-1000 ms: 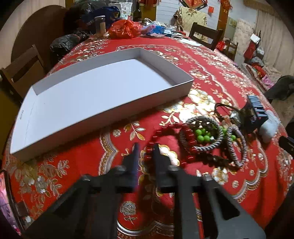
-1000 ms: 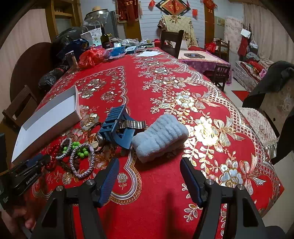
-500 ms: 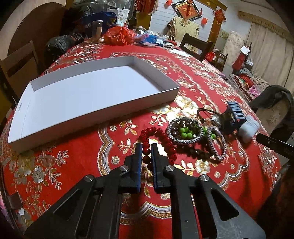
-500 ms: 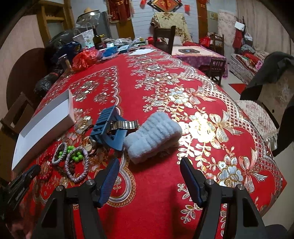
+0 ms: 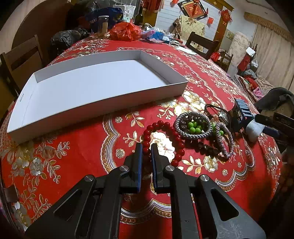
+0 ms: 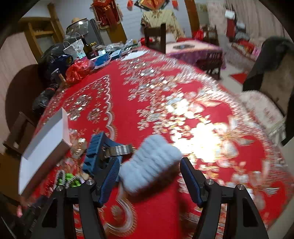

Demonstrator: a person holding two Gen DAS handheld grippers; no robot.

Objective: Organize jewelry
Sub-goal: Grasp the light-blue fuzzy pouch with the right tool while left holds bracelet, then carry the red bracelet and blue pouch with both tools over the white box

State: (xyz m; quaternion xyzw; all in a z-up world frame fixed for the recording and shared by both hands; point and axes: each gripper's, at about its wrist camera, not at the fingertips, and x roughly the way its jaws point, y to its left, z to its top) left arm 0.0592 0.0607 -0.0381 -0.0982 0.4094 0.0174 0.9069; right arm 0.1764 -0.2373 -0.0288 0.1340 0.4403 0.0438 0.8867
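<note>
Red bead bracelet (image 5: pixel 161 136) now lifted higher.

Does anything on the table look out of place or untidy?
Yes. The white box holds nothing, while the bracelets lie tangled beside it; the green beads sit inside a grey braided bracelet, overlapping the red bead bracelet.

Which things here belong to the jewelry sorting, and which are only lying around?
Belong: red bead bracelet gripped by left claw; braided bracelets; green beads; watch; white box.

Lying around: red plastic bag, wine bottle, chairs.
</note>
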